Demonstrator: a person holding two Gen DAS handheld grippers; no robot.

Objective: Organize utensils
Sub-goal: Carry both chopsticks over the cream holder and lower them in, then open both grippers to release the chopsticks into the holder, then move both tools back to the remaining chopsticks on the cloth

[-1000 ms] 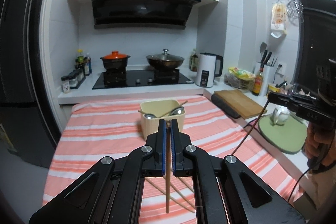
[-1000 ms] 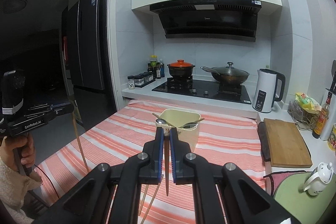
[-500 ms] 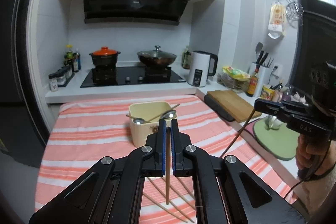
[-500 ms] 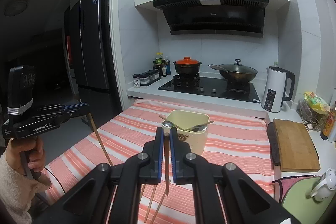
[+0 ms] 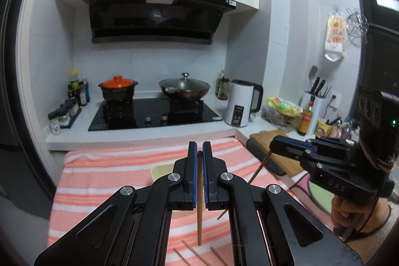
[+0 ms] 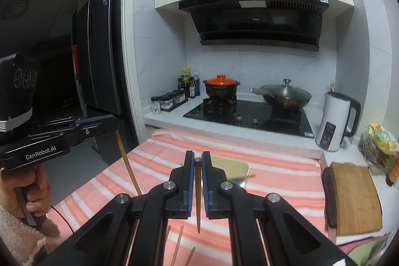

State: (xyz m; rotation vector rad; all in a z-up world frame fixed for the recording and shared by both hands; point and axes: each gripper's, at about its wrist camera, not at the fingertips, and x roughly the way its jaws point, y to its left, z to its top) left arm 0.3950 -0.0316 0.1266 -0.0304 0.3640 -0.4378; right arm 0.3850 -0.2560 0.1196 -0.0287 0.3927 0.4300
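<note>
Wooden and pale, the chopstick (image 5: 199, 213) in my left gripper (image 5: 199, 153) hung nearly vertical in the lower centre of the left wrist view, clamped between the blue pads (image 5: 191, 181), its tip pointing down at the striped cloth (image 5: 104, 178). That pink-and-white cloth covered the table, which ran up to a white counter with a black hob (image 5: 154, 114). An orange-lidded pot (image 5: 118, 90) and a lidded wok (image 5: 184, 89) stood on the hob, a white kettle (image 5: 240, 104) to their right. My own gripper body hid most of the cream utensil holder (image 5: 160, 171). Three loose chopsticks (image 5: 192, 251) lay on the cloth at the bottom edge. At the right I saw my right gripper (image 5: 273, 145) grasping a darker chopstick (image 5: 254, 176) that slanted down toward the left.

Through the right wrist view, that dark chopstick (image 6: 197, 196) ran almost vertical between closed jaws of the right gripper (image 6: 197, 158), thin end down. Behind it the holder (image 6: 232, 167) peeked out with a spoon (image 6: 243, 177) at its rim. More loose chopsticks (image 6: 178, 246) lay at the bottom. A cutting board (image 6: 354, 196) sat at the right edge. At left, my left gripper (image 6: 114, 127) held its pale chopstick (image 6: 128, 163) slanting down to the right, a dark fridge (image 6: 97, 61) behind.
</note>
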